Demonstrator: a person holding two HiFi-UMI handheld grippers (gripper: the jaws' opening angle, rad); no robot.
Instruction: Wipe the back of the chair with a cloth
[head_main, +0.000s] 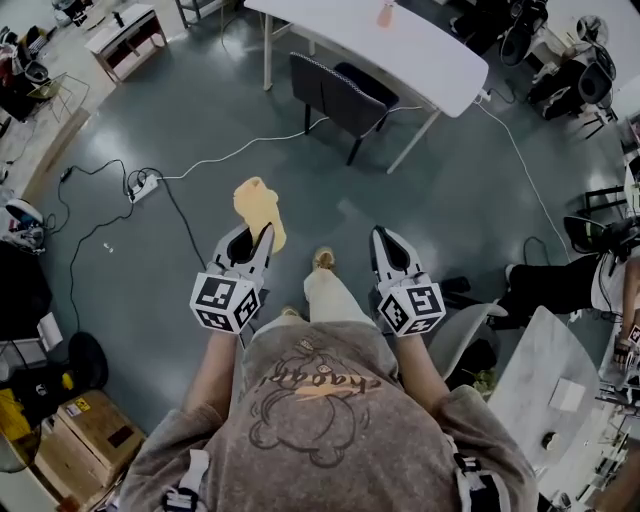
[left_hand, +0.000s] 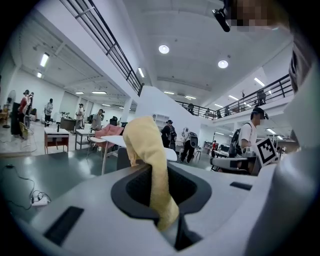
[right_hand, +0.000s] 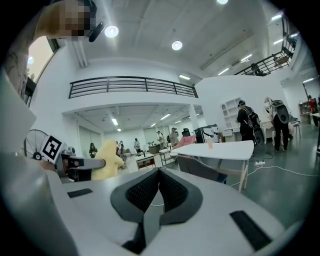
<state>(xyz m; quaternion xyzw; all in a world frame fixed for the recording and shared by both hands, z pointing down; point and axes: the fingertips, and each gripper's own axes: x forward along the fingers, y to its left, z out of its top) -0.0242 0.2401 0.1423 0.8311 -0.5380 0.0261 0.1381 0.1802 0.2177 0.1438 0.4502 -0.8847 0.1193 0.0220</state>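
Note:
A dark chair (head_main: 338, 95) stands tucked at the white table (head_main: 420, 60) ahead of me; its back (right_hand: 197, 169) faces me. My left gripper (head_main: 265, 232) is shut on a yellow cloth (head_main: 259, 208), which sticks up past the jaws (left_hand: 147, 150). My right gripper (head_main: 378, 235) is shut with nothing in it; its jaws meet in the right gripper view (right_hand: 159, 174). Both grippers are held at waist height, well short of the chair. The cloth (right_hand: 106, 160) also shows at the left of the right gripper view.
A white cable (head_main: 240, 150) and a black cable with a power strip (head_main: 143, 186) lie on the grey floor to the left. Another white chair (head_main: 465, 335) and table (head_main: 545, 375) stand at my right. People stand in the distance (left_hand: 172, 135).

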